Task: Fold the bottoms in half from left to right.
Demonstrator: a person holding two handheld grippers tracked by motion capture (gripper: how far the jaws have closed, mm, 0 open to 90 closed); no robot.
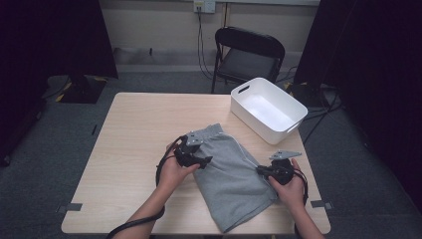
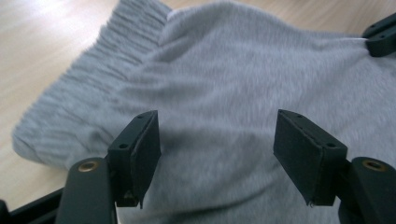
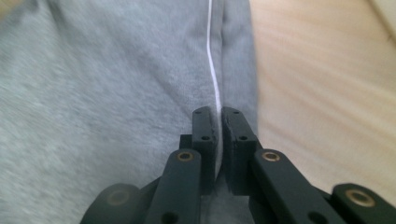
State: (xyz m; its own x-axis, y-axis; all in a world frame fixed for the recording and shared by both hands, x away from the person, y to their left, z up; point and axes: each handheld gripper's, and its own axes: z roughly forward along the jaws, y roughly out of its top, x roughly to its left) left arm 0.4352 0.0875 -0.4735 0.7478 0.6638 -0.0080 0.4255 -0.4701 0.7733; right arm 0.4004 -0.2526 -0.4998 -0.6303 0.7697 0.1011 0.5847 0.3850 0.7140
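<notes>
**Folding grey shorts, one side pinched and the bin unfilled**

Gripping the side seam, the right gripper (image 3: 218, 122) has its two black jaws closed on the white-piped edge of a pair of soft grey jersey shorts (image 1: 230, 169); the cloth runs up between the pads in the right gripper view, and the high view puts that gripper (image 1: 263, 171) at the garment's right edge; the left gripper (image 2: 217, 154) stands with its jaws spread wide over the fabric just below the ribbed elastic waistband (image 2: 93, 88), holding nothing, and the high view shows it (image 1: 200, 160) at the shorts' left edge; the shorts lie near the front edge of the pale wooden table (image 1: 134, 129), apparently already doubled leg over leg into a long strip, waistband towards the far side; by that reading one fold is done, while a further fold and, by my guess, a transfer into the white rectangular plastic bin (image 1: 268, 110) at the table's far right corner remain; the bin holds nothing and stands apart from the cloth. Counted: one pair of shorts, one bin, one table, two grippers, one black folding chair (image 1: 247, 55) beyond the table.
</notes>
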